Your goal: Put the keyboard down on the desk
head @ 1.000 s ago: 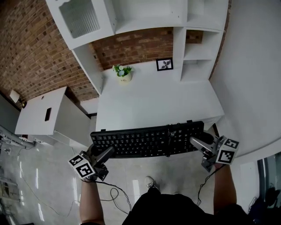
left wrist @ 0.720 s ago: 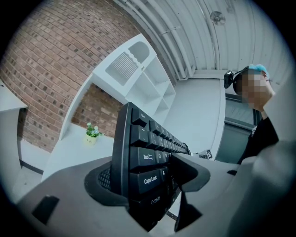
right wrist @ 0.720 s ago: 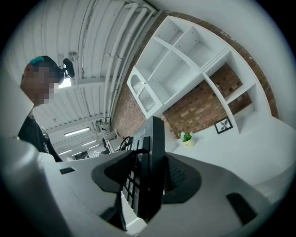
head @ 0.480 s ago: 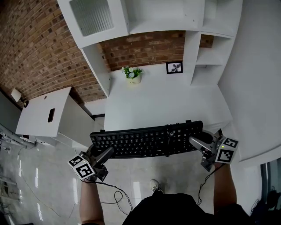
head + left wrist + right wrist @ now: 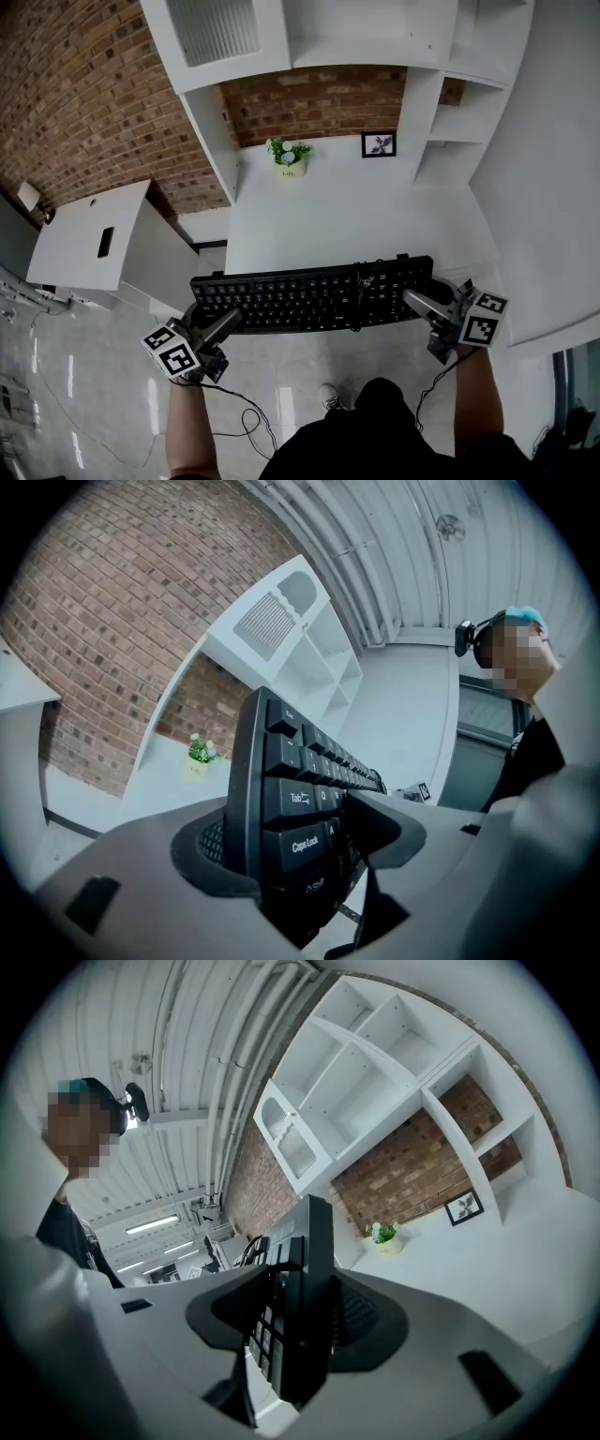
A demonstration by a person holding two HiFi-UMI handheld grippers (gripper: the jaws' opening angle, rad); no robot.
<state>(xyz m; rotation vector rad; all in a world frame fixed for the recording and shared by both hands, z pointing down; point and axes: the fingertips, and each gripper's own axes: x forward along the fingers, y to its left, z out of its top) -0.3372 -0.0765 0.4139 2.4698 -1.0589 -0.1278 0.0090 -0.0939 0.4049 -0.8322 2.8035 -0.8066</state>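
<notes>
**Operator:** White desk (image 5: 347, 211) dead ahead at twelve o'clock, brick wall (image 5: 305, 98) behind it, white shelving (image 5: 375, 33) across the top. At the desk's far edge I've got a potted plant (image 5: 289, 157) towards eleven and a framed picture (image 5: 379, 143) towards one.

**Spotter:** Where's the keyboard?

**Operator:** The keyboard (image 5: 309, 295) is up in both tongs, keys facing my head camera. From up here it sits along the desk's near edge, with glossy floor (image 5: 94, 394) showing on its six o'clock side.

**Spotter:** Which way is it lying?

**Operator:** Its long axis runs nine to three, straight across me and close to parallel with the desk front. The three o'clock end sits a touch farther away. The number pad is at three, and the Tab and Caps Lock end is at nine.

**Spotter:** And the grips?

**Operator:** The left gripper (image 5: 225, 322) is clamped on the nine o'clock short end. Its own view shows one jaw on the key side by Caps Lock and the other on the underside. The right gripper (image 5: 418, 302) is clamped on the three o'clock end, with the board's edge wedged between both jaws.
</notes>
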